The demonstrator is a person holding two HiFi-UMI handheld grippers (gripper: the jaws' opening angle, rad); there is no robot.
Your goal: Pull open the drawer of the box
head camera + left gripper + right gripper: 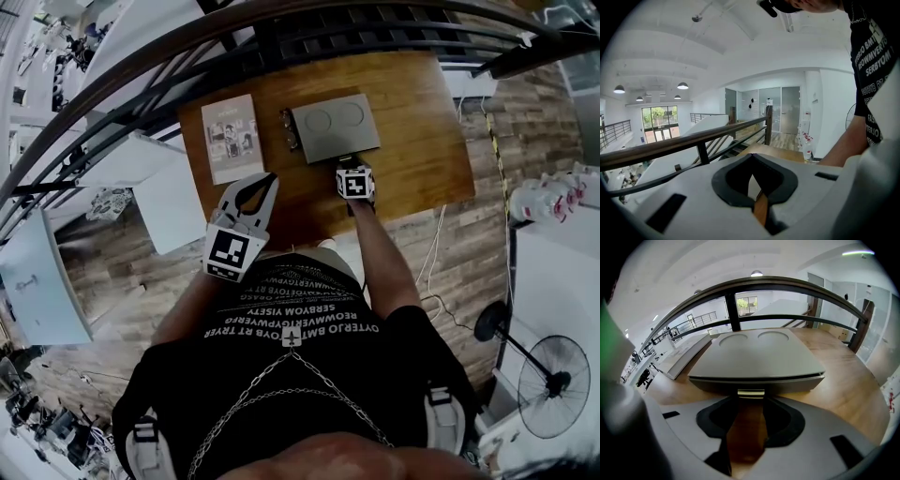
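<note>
Since its marker cube covers the jaws in head view, the right hand-held gripper (pixel 750 403) reads only from its own view: jaws apart, nothing clamped, tips right at the small pale pull tab (pixel 751 393) on the shut drawer of the flat grey box w/ two round dimples (pixel 335 127), which lies on the wooden bench (pixel 422 169) straight ahead of it. Left hand-held gripper (pixel 270 178) sits by the bench's near edge, tips together, empty, well apart from the box. Drawer front shows only as a thin seam.

Head view dim, gripper views bright; fisheye bends edges, corners black.
</note>
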